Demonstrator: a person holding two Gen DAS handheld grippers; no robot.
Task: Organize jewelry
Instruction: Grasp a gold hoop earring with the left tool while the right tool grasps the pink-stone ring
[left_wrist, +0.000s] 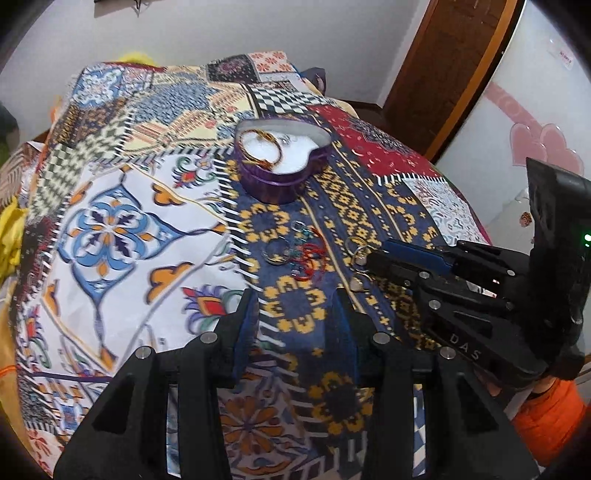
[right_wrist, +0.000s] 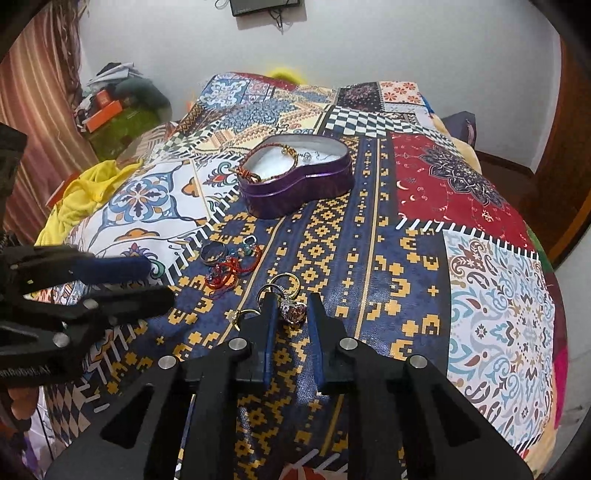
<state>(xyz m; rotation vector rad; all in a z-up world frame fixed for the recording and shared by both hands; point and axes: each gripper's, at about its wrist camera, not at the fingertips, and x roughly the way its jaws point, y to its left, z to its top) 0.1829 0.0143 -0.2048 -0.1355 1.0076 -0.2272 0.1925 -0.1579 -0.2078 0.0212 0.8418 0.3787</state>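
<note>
A purple heart-shaped tin (left_wrist: 275, 181) (right_wrist: 295, 192) stands open on the patterned cloth, holding a gold-and-red bracelet (right_wrist: 258, 171) and small silver pieces on white lining. In front of it lie a dark ring (right_wrist: 213, 253), a red bracelet (right_wrist: 225, 277) (left_wrist: 312, 258) and small beaded pieces. My right gripper (right_wrist: 292, 312) is open, its fingers on either side of a jewelled ring (right_wrist: 293, 312), with gold rings (right_wrist: 282, 284) just beyond; it also shows in the left wrist view (left_wrist: 369, 260). My left gripper (left_wrist: 295, 306) is open and empty, hovering short of the pile.
The patterned patchwork cloth (right_wrist: 480, 295) covers a bed or table. A yellow garment (right_wrist: 81, 192) lies at its left edge. Clutter sits by a striped curtain (right_wrist: 37, 92) at the back left. A wooden door frame (left_wrist: 443, 74) and white wall are to the right.
</note>
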